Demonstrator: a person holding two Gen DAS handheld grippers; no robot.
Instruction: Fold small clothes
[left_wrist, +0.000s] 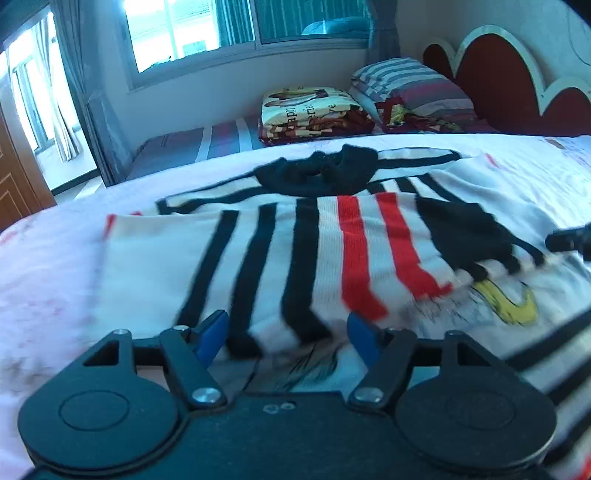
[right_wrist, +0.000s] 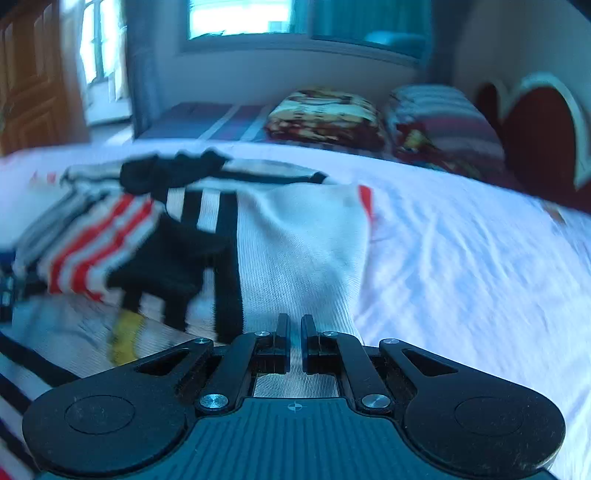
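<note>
Sweater (left_wrist: 295, 251): white w/ black & red stripes, black collar. Bed sheet (right_wrist: 461, 258) white. Headboard (left_wrist: 491, 81) red, white trim. Left gripper's fingers (left_wrist: 212, 332) blue.

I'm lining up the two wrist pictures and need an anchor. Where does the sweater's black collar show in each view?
Left wrist: the black collar sits at upper centre, at the far end of the striped sweater.
Right wrist: the collar is upper left, blurred.
Shared landmark: the folded patterned blanket beyond the sweater, beside the striped pillow.

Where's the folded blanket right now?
The folded blanket lies at the bed's far end in both views, under the window, just left of the striped pillow.
</note>
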